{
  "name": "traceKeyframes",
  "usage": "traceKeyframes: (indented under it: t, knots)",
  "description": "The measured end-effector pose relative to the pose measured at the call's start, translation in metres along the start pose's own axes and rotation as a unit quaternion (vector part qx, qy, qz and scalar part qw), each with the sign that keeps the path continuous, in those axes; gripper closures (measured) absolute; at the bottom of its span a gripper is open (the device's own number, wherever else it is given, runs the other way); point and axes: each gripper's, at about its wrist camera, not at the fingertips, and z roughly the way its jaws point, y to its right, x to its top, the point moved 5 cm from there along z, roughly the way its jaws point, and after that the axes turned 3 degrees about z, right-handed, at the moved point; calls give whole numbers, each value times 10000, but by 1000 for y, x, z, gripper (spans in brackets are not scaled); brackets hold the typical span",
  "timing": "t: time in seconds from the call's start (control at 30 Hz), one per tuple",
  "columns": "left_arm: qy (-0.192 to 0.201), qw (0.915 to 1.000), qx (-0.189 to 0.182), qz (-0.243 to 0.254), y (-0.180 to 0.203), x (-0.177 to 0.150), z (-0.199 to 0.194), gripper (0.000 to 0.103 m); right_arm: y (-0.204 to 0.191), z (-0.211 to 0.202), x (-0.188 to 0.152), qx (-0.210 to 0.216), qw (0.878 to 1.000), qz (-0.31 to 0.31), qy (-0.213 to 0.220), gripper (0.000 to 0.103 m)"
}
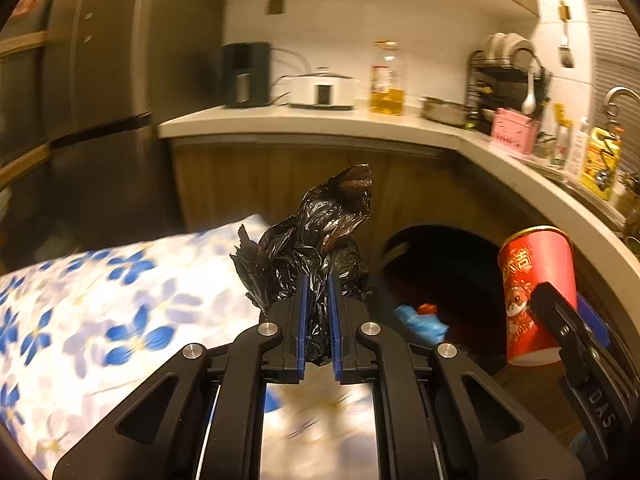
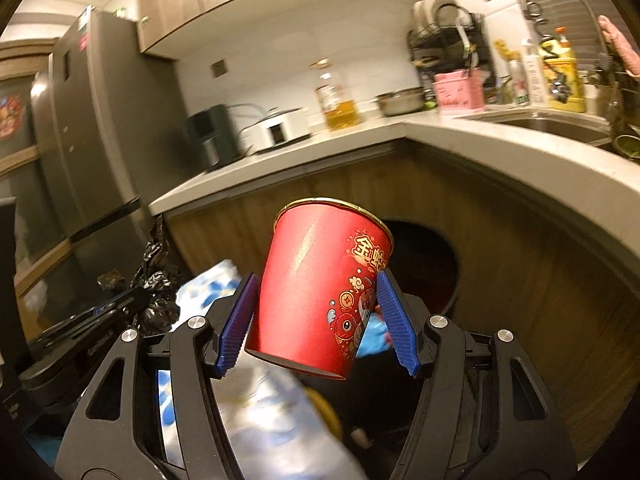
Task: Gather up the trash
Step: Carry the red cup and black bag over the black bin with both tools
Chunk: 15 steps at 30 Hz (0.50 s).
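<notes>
My left gripper point(image 1: 319, 292) is shut on a crumpled black plastic bag point(image 1: 320, 232) and holds it up above a table with a blue flowered cloth point(image 1: 100, 300). My right gripper point(image 2: 316, 304) is shut on a red paper cup point(image 2: 320, 292) with gold print, tilted, held in the air. The cup point(image 1: 536, 296) and the right gripper point(image 1: 576, 344) show at the right of the left wrist view. The black bag point(image 2: 154, 280) and the left gripper point(image 2: 100, 320) show at the left of the right wrist view. Below and beyond the cup is a dark round bin point(image 1: 440, 264) with blue and red scraps point(image 1: 422, 320) inside.
An L-shaped kitchen counter point(image 1: 320, 126) runs behind, carrying a black appliance point(image 1: 246, 74), a white cooker point(image 1: 322, 90), an oil bottle point(image 1: 387, 80), a metal pan point(image 1: 444, 110), a dish rack point(image 1: 508, 76) and a pink box point(image 1: 514, 132). A sink point(image 2: 536, 124) is at right. A grey fridge point(image 1: 80, 80) stands at left.
</notes>
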Motion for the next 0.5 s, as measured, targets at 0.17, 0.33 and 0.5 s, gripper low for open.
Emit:
traceKeyframes:
  t: [0.17,0.33,0.5]
  knots:
    - [89,9991,-401,80,39,15,21,93,30,15,17,-283,9995,-28,101,42]
    - [105,9974,-706,105,63,20,41,92,48,29,25,-358,9993,19,45,42]
    - [145,9948,-1001,108,77,26,55,90,55,43,26,-405,9992,-54,-16,42]
